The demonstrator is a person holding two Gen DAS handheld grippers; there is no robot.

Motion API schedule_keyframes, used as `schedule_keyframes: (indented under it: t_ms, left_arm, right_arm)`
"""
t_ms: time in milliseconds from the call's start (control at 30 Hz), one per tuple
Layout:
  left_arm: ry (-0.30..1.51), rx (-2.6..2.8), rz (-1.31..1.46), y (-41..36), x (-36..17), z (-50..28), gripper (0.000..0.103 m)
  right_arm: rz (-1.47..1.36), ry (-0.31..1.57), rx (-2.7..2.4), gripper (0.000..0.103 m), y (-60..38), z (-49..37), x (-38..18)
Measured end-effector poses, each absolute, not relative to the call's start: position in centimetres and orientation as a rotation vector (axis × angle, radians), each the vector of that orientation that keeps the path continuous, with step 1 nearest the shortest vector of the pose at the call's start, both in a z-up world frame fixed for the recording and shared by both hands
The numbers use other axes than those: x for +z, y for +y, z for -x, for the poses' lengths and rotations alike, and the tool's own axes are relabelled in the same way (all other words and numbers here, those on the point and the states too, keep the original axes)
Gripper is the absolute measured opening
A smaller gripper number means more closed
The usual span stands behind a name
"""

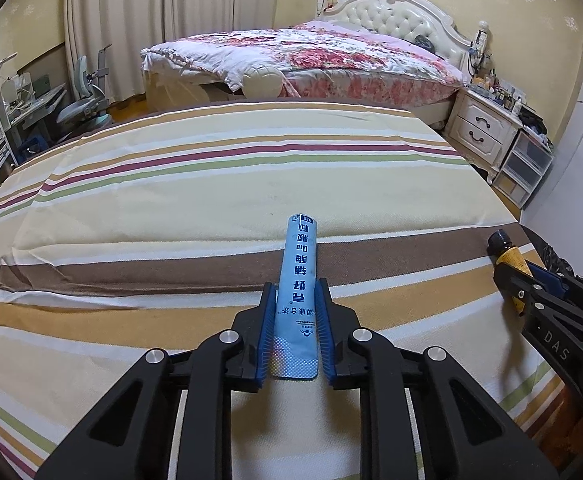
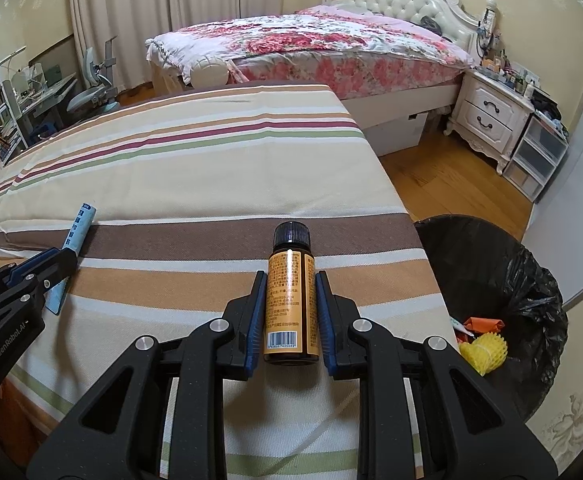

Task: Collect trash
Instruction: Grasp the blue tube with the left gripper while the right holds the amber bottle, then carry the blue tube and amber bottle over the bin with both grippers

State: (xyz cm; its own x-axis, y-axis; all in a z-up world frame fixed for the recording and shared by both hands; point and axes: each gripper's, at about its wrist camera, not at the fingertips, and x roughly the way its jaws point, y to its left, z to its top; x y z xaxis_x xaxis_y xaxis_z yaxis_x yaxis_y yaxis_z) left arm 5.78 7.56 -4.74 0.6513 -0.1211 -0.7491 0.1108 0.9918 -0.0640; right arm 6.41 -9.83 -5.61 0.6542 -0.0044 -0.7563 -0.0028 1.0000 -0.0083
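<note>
Left gripper (image 1: 295, 292) clamped on pale blue sachet (image 1: 297, 280), long, flat, dark blue print, foil end nearest camera, over striped cloth (image 1: 171, 184). Right gripper (image 2: 290, 284) grips small amber bottle (image 2: 290, 300), orange label, black cap. Black-lined bin (image 2: 503, 264) beside cloth edge.

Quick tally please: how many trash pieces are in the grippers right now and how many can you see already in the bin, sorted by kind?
Blue sachet, in left gripper: 1
Brown bottle, in right gripper: 1
Yellow foam net, in bin: 1
Orange scrap, in bin: 1
White-and-green scrap, in bin: 1
Total: 5
</note>
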Motion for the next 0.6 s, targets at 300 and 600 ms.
schedule_keyframes:
  t_ms: [300, 600]
  left_arm:
    - [0.827, -0.139, 0.011, 6.5, -4.1, -4.8, 0.021]
    - [0.783, -0.187, -0.009, 3.9, -2.9, -3.7, 0.021]
  right_arm:
    - [-0.006, 0.832, -0.011, 0.023, -10.8, -5.3, -4.8]
    - [-0.032, 0.804, -0.048, 0.023, -13.0, -3.9, -3.7]
